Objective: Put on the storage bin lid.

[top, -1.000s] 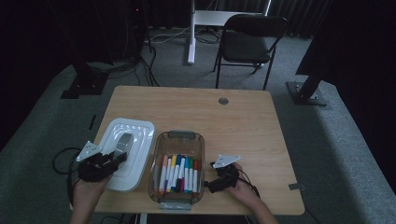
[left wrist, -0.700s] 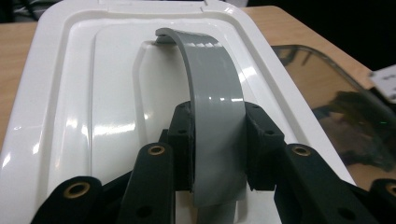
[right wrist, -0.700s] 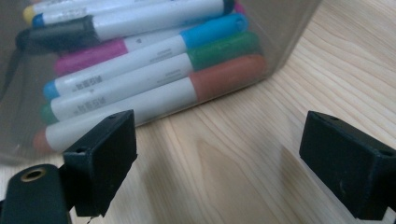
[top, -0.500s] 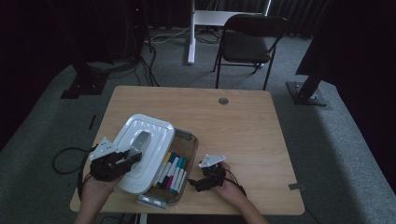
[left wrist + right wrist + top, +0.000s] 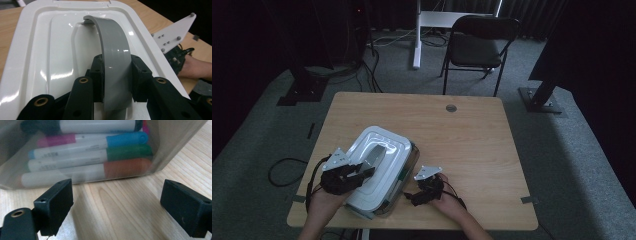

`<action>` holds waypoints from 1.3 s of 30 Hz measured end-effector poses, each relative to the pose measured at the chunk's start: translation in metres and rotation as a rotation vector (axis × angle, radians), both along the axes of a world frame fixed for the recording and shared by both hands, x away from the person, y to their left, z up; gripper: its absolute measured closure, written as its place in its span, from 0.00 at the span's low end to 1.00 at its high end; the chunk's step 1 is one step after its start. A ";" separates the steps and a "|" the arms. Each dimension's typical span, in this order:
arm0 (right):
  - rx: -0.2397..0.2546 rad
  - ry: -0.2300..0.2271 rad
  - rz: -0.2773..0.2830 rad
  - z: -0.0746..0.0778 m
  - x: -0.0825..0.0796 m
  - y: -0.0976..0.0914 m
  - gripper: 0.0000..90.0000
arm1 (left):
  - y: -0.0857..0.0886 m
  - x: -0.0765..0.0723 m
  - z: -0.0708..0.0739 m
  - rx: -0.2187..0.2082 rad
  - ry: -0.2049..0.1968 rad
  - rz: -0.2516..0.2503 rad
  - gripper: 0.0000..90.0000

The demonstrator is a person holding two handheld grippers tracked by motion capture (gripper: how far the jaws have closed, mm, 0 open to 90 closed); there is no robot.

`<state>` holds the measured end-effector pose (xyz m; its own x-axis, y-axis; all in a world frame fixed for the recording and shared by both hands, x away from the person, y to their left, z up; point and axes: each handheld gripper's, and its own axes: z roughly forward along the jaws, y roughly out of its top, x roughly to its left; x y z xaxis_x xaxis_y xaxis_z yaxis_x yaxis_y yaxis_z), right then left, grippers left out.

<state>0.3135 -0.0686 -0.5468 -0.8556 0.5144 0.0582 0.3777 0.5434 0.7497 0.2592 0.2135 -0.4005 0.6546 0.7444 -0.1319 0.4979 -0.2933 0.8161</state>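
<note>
a dim room with grey carpet, a black chair (image 5: 474, 47) at the far side and a light wooden surface (image 5: 472, 137) in the middle. most of the surface, its whole right and far parts, lies bare, leaving wide room to move; the work sits at the near left corner, close to the near edge.

the white lid (image 5: 379, 165) now lies tilted over the clear plastic bin (image 5: 409, 167), covering most of it; a second ago it lay flat on the surface to the left of the bin, whose markers were all open to the high view. its near corner reaches almost to the near edge of the surface.

the left claw (image 5: 362, 172) is clamped on the lid's grey arched handle (image 5: 116, 57), one jaw pressed against each side of the strap. the right claw (image 5: 412, 196) has shifted left toward the bin since then; its jaws stand wide apart with nothing between them, low over the wood just beside the bin's wall, through which the markers (image 5: 87, 157) show stacked lengthwise.
</note>
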 end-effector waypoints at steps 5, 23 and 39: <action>0.009 -0.013 -0.028 0.004 -0.001 -0.013 0.12 | -0.009 0.002 -0.005 0.015 0.011 -0.002 0.77; 0.038 0.001 -0.064 0.007 0.000 -0.029 0.12 | -0.025 0.005 -0.019 0.014 0.052 -0.017 0.77; 0.039 0.005 -0.069 0.011 0.001 -0.034 0.12 | -0.010 0.004 -0.013 -0.046 0.036 -0.015 0.63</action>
